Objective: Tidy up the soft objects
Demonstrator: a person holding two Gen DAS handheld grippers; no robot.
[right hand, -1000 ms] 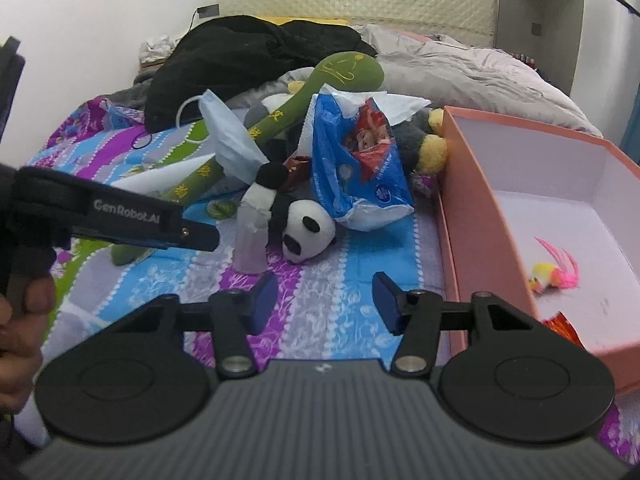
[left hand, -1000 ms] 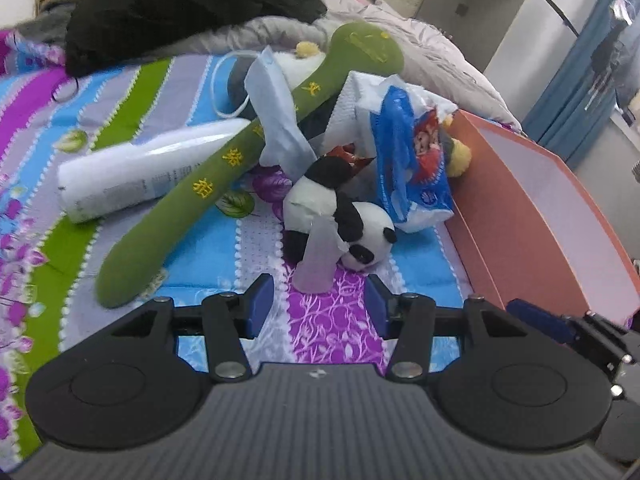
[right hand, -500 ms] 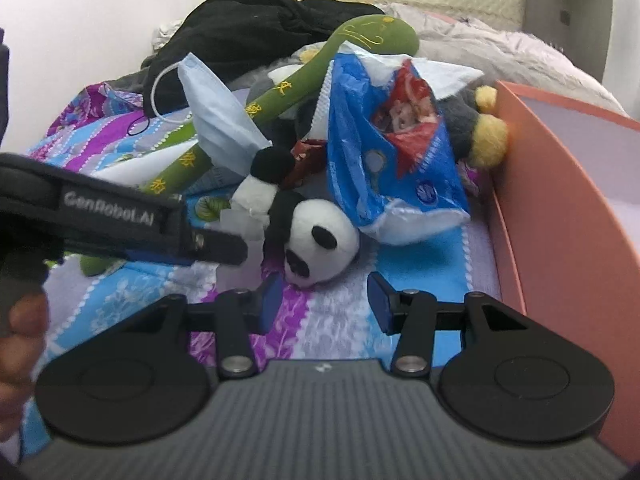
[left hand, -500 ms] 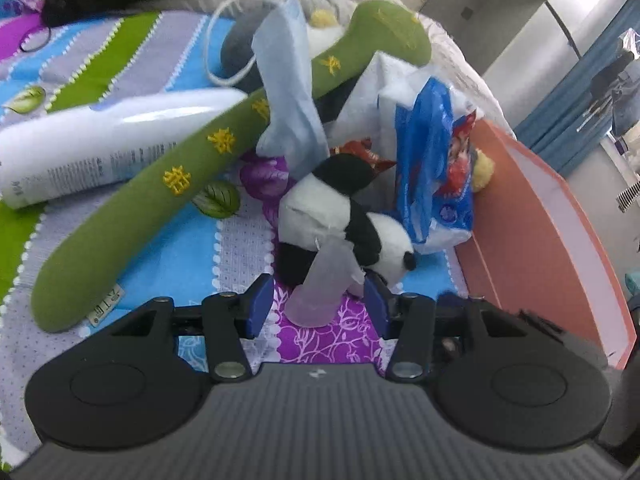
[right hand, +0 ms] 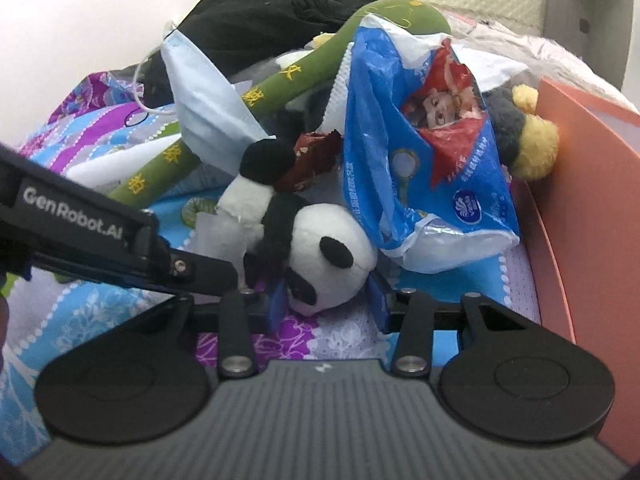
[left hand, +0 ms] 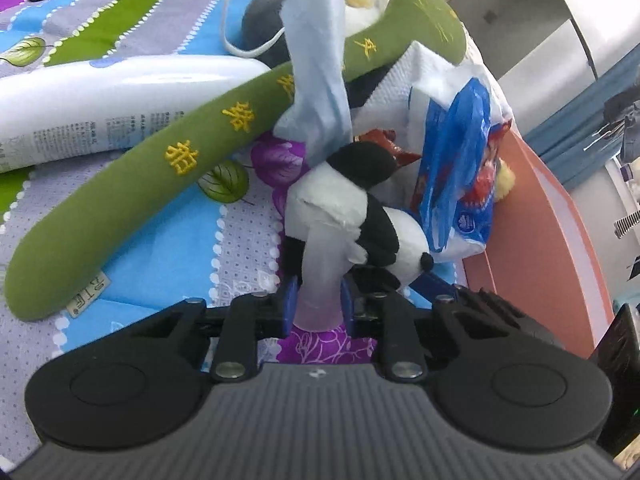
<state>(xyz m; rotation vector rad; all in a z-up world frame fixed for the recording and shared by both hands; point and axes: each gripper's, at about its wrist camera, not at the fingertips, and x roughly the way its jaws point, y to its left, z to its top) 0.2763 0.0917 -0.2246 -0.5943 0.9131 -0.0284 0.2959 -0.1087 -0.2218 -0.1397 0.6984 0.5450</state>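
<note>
A small panda plush (left hand: 352, 208) lies on the striped bedspread at the front of a heap of soft things. A translucent plastic tube (left hand: 320, 276) sticks out of its body toward me. My left gripper (left hand: 318, 306) is closing, and its blue pads press on that tube from both sides. In the right wrist view the panda's head (right hand: 324, 256) sits between the jaws of my right gripper (right hand: 326, 306), which are closing. The left pad is at the head and the right pad stands a little off it. One of the left gripper's fingers (right hand: 200, 270) reaches in from the left.
Behind the panda lie a long green plush (left hand: 160, 184), a blue face mask (left hand: 316, 80), a blue tissue pack (right hand: 432, 184), a white bottle (left hand: 100, 96) and a grey-and-yellow plush (right hand: 520, 136). An orange box (right hand: 560, 200) stands along the right. Black clothing (right hand: 260, 20) is piled at the back.
Both grippers have come down and in toward the panda. The left jaws have narrowed onto the translucent tube. The right jaws now straddle the panda's head.
</note>
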